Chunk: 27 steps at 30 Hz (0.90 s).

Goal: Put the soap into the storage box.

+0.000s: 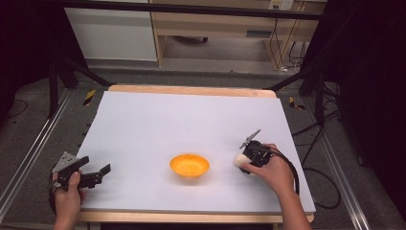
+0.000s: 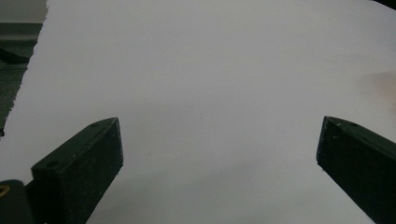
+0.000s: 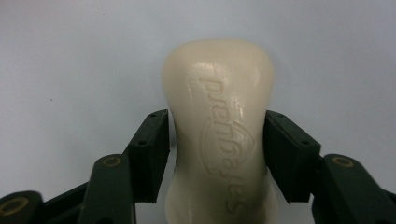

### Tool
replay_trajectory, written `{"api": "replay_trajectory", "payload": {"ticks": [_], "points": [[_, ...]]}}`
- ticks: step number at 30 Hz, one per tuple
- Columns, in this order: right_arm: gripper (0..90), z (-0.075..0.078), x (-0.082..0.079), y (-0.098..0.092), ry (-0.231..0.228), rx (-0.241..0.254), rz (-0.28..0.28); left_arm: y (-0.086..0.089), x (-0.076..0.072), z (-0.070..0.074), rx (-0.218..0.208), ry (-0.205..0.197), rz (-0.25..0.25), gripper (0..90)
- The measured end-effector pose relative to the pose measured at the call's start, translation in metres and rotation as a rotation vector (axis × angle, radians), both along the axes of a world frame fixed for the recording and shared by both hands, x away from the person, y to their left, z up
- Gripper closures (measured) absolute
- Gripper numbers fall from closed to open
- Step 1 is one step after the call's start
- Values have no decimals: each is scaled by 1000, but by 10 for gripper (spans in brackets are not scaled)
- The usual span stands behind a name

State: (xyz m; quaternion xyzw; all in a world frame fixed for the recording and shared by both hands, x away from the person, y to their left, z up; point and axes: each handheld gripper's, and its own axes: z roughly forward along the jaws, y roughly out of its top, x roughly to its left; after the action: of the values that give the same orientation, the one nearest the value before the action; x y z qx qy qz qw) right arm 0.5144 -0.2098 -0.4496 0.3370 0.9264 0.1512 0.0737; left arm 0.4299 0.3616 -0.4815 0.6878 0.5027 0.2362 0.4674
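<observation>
Cream-white bar of soap (image 3: pixel 218 140), waisted in the middle, with raised lettering along its top face. Lying on the white table (image 1: pixel 191 120) at about 3 o'clock from the orange bowl (image 1: pixel 189 165), near the right edge, seen in the high view as a pale lump (image 1: pixel 239 159) just ahead of the right hand (image 1: pixel 273 172). Right tongs (image 3: pixel 217 149) pinching the soap across its narrow waist, one black pad against each long side, no gap visible in the right gripper view.

Judged light and rigid, not fragile, though soft enough at the surface to dent or scuff under hard pressure. Probably waxy and slick, so liable to squirt forward out of a squeeze placed on the flared ends. Best hold looks like the one in place now: at the waist, pads flat on the sides, moderate force, bar kept level when lifted.

Left tongs (image 2: pixel 215 154) spread wide and empty, resting low over bare table at about 9 o'clock from the bowl, held by the left hand (image 1: pixel 67 191) near the table's left edge.

Little else around: bowl shallow, apparently empty, near the soap but not touching. Nothing between soap and bowl; only the bowl's rim to clear if heading that way.
</observation>
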Motion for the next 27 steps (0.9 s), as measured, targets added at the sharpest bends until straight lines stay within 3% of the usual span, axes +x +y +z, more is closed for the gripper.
{"api": "replay_trajectory", "payload": {"ticks": [19,27], "points": [[496,-2,0,-2,13,20,-3,0,0,0,2,0,4,0],[498,3,-3,-1,-23,25,17,0,0,0,5,-1,6,0]]}}
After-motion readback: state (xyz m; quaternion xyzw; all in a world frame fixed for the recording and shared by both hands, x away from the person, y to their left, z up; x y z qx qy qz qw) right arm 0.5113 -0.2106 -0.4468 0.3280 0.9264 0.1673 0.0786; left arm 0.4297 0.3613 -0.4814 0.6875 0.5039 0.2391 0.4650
